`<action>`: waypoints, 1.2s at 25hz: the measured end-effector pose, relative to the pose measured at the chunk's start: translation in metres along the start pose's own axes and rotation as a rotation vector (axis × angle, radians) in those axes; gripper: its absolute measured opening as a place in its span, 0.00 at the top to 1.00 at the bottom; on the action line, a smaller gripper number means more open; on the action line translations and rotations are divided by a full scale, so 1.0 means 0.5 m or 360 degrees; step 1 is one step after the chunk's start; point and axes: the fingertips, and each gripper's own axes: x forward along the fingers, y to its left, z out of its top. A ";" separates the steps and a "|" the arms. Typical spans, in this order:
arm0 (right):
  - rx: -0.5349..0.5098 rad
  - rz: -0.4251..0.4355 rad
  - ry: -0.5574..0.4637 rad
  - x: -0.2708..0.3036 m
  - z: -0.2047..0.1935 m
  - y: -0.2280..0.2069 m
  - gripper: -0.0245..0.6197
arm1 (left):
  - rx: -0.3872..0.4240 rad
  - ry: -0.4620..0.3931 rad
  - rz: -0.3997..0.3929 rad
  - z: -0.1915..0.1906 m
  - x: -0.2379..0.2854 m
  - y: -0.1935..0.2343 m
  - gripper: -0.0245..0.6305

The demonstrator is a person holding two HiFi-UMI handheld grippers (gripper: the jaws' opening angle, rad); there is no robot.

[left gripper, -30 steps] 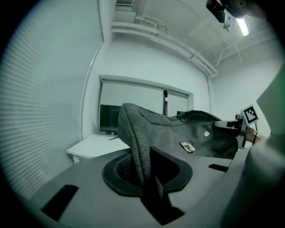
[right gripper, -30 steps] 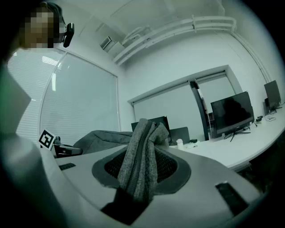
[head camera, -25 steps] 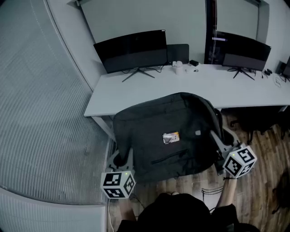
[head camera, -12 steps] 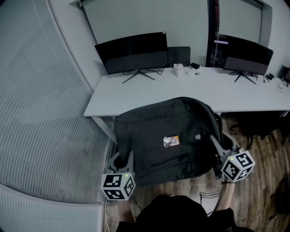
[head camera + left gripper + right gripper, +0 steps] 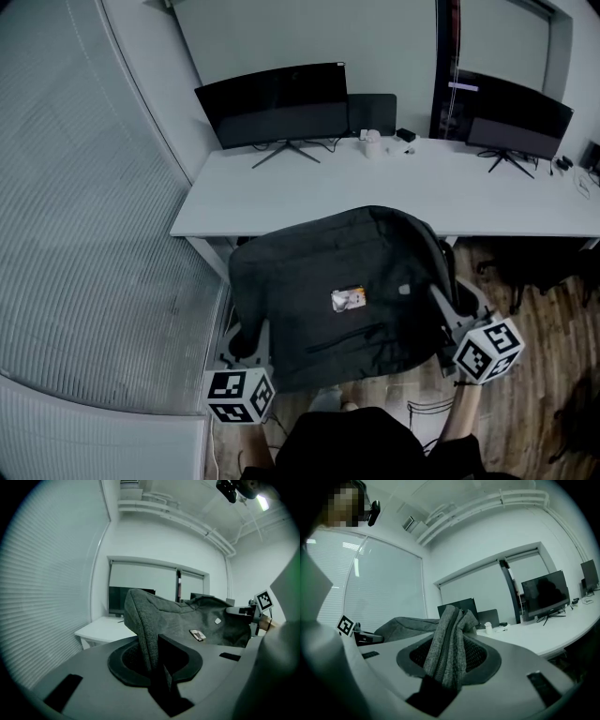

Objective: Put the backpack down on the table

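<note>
A dark grey backpack [image 5: 342, 291] hangs flat in the air between my two grippers, just in front of the white table [image 5: 412, 187]. Its far edge overlaps the table's near edge in the head view. A small yellow-and-white tag [image 5: 348, 299] lies on its upper face. My left gripper [image 5: 251, 342] is shut on the backpack's near left corner [image 5: 143, 630]. My right gripper [image 5: 442, 314] is shut on a bunched fold of fabric [image 5: 450, 651] at its right side.
Two dark monitors [image 5: 272, 98] [image 5: 517, 114] stand at the back of the table, with a small white cup [image 5: 372, 142] and small items between them. A slatted wall [image 5: 84, 253] runs along the left. Wooden floor [image 5: 539, 375] shows at right; a person's dark top [image 5: 361, 448] fills the bottom.
The backpack and both grippers have shifted slightly, the bag now sitting a little further left and its far edge closer over the table's edge. Both grips are unchanged.
</note>
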 end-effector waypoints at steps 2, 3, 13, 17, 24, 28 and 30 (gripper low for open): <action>0.0009 0.0011 0.0001 0.012 -0.006 -0.002 0.76 | 0.0001 0.0006 0.0016 -0.002 0.006 0.006 0.85; 0.0011 0.0017 0.0003 0.019 -0.010 -0.003 0.76 | -0.0001 0.0008 0.0023 -0.004 0.009 0.010 0.85; 0.0034 0.0013 0.0050 0.129 -0.016 -0.027 0.76 | -0.0026 0.0053 0.0024 0.007 0.101 0.069 0.85; 0.0027 -0.0007 0.0054 0.179 -0.007 -0.043 0.76 | -0.0038 0.0052 -0.0001 0.023 0.154 0.094 0.85; -0.0008 -0.0031 0.0037 0.236 0.008 -0.045 0.76 | -0.0049 0.0016 -0.0040 0.038 0.210 0.135 0.85; -0.0010 -0.0053 0.0025 0.311 0.042 -0.055 0.76 | -0.0045 0.0005 -0.0069 0.084 0.277 0.180 0.85; -0.0017 -0.0062 0.0017 0.336 0.052 -0.057 0.76 | -0.0045 -0.0005 -0.0080 0.097 0.298 0.196 0.85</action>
